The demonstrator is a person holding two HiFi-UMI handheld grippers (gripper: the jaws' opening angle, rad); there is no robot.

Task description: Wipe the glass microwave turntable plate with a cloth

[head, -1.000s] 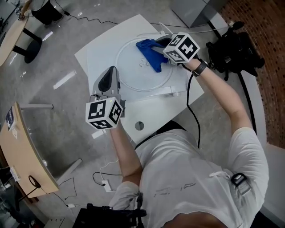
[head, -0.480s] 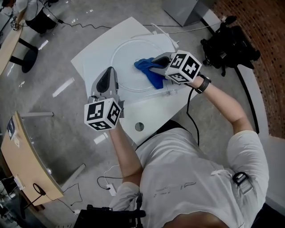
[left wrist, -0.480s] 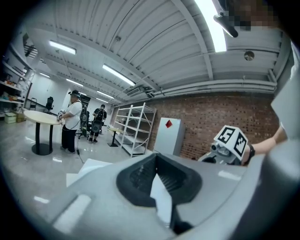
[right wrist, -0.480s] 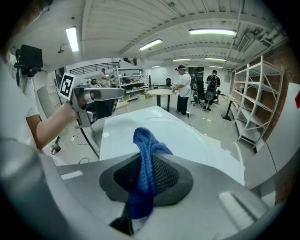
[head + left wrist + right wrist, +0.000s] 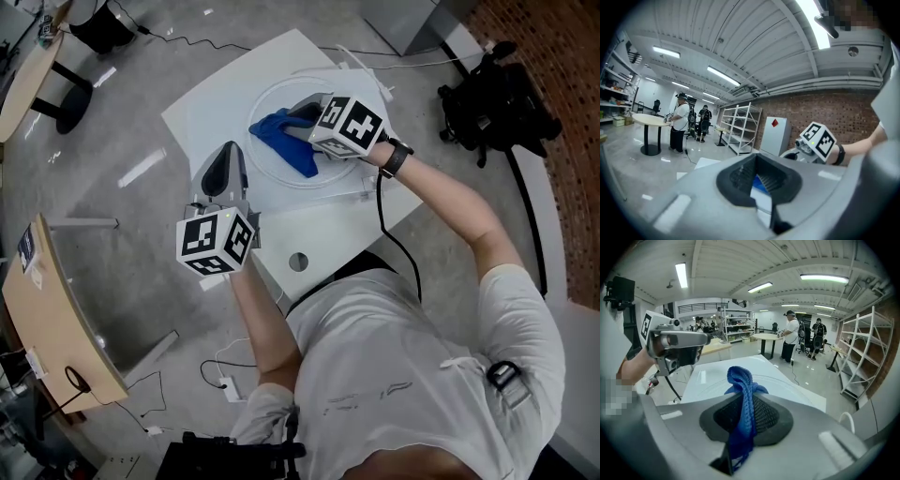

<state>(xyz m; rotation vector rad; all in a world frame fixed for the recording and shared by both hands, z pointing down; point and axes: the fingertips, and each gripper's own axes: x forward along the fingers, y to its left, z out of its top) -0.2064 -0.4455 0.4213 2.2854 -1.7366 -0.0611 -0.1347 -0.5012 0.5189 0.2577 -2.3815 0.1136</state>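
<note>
Swept leftward across the glass turntable plate (image 5: 330, 174) since a second ago, with right gripper (image 5: 302, 127) clamped on the blue cloth (image 5: 279, 141). Left gripper (image 5: 228, 157) beside the rim, jaws slightly parted, empty. Recommend flat cloth contact, overlapping strokes, and steadying the plate.

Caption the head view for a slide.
Right tool holds a blue cloth on the glass plate atop a white table; left tool hovers nearby, empty.

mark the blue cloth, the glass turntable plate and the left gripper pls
blue cloth (image 5: 279, 137): head view, middle of the bunched fabric.
glass turntable plate (image 5: 326, 176): head view, bare glass near the rim closest to the person.
left gripper (image 5: 232, 150): head view, its dark front tip.
</note>
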